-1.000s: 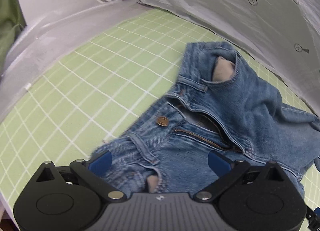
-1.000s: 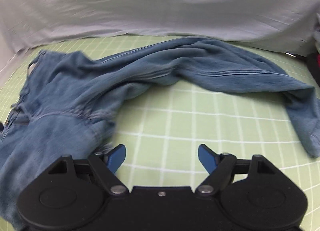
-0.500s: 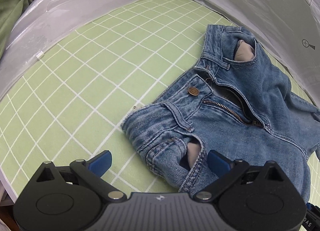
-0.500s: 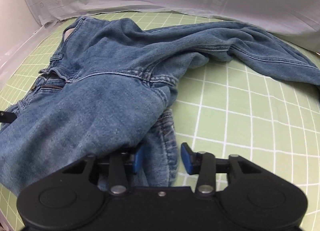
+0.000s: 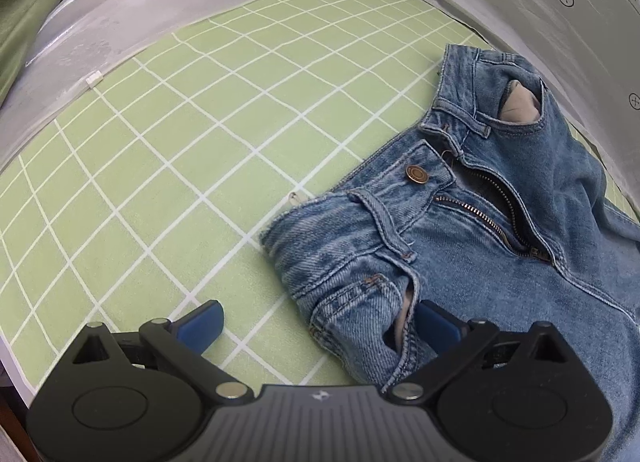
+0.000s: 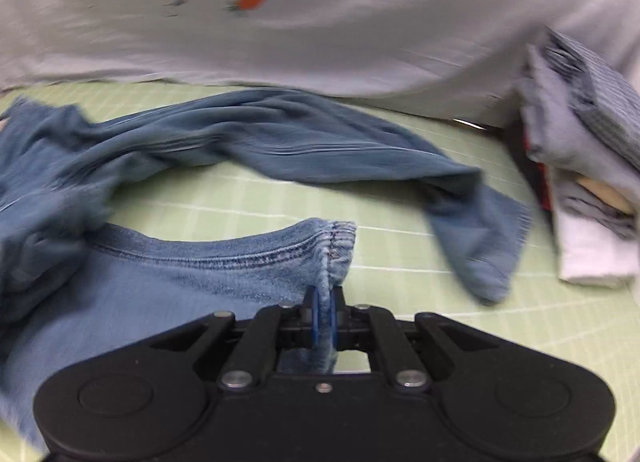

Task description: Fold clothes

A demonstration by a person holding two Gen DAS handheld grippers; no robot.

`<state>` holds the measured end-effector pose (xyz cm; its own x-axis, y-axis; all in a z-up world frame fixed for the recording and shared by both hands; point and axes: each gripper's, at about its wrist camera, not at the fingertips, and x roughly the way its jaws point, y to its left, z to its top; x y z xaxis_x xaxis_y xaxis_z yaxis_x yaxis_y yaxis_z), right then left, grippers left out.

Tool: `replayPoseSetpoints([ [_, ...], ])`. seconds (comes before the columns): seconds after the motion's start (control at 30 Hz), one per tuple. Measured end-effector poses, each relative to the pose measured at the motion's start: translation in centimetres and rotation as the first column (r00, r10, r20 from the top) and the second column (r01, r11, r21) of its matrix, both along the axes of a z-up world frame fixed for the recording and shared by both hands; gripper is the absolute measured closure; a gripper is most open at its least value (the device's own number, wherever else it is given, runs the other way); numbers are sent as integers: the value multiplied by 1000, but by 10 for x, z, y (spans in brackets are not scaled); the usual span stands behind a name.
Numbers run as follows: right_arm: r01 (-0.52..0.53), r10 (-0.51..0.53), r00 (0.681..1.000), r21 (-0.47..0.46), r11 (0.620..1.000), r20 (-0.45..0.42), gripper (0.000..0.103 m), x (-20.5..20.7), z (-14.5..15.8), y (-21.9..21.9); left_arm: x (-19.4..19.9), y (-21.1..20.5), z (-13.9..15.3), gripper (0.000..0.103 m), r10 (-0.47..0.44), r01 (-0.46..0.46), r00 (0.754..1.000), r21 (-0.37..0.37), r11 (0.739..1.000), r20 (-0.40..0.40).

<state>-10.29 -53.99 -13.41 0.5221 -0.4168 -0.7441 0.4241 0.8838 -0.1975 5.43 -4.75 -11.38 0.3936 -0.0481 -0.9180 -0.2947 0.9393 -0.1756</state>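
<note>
A pair of blue jeans lies on the green grid mat, waistband unbuttoned and zipper open. My left gripper is open, its right finger by the near front pocket, its left finger over bare mat. In the right wrist view my right gripper is shut on the near leg's hem of the jeans and holds it up off the mat. The other leg lies curved across the mat behind it.
A pale grey cloth with orange carrot prints drapes behind the mat. A stack of folded clothes sits at the right. White plastic sheeting borders the mat's far left, with green fabric beyond.
My right gripper has closed on the jeans leg hem and pulled it rightward, lifting it. My left gripper stayed open and drew back from the waistband toward the near pocket.
</note>
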Motion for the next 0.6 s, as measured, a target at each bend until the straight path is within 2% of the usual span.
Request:
replayPoseSetpoints([
  [0.07, 106, -106, 994, -1, 994, 5, 97, -12, 2, -35, -2, -2, 0, 3, 9, -9, 1000, 0, 1000, 2],
  [0.1, 142, -142, 990, 4, 990, 6, 97, -18, 2, -49, -3, -3, 2, 7, 6, -6, 1000, -3, 1000, 12],
  [0.17, 151, -151, 988, 4, 989, 12, 97, -27, 2, -55, -5, -5, 5, 25, -6, 7, 999, -26, 1000, 41],
  [0.2, 155, -155, 988, 3, 988, 14, 97, -31, 2, -58, -5, -6, 7, 48, -15, 18, 998, -48, 999, 59],
  [0.23, 160, -160, 987, 3, 987, 17, 97, -36, 2, -61, -5, -6, 8, 61, -14, 20, 998, -86, 996, 65],
  [0.27, 167, -167, 986, 4, 986, 23, 97, -39, 2, -61, -4, -7, 8, 64, -8, 13, 998, -80, 997, 66],
  [0.3, 178, -178, 984, 4, 984, 31, 97, -40, 2, -61, -4, -8, 9, 76, -1, 6, 998, -70, 998, 67],
  [0.33, 189, -189, 981, 3, 982, 40, 97, -42, 3, -61, -4, -9, 9, 83, -2, 5, 998, -36, 999, 62],
  [0.43, 237, -236, 970, -13, 971, 65, 97, -46, 7, -62, -6, 2, 11, 90, 24, -21, 996, -37, 999, 81],
  [0.6, 306, -302, 949, -29, 952, 85, 97, -60, 13, -72, -7, 33, 22, 92, 109, -112, 987, 24, 993, 114],
])
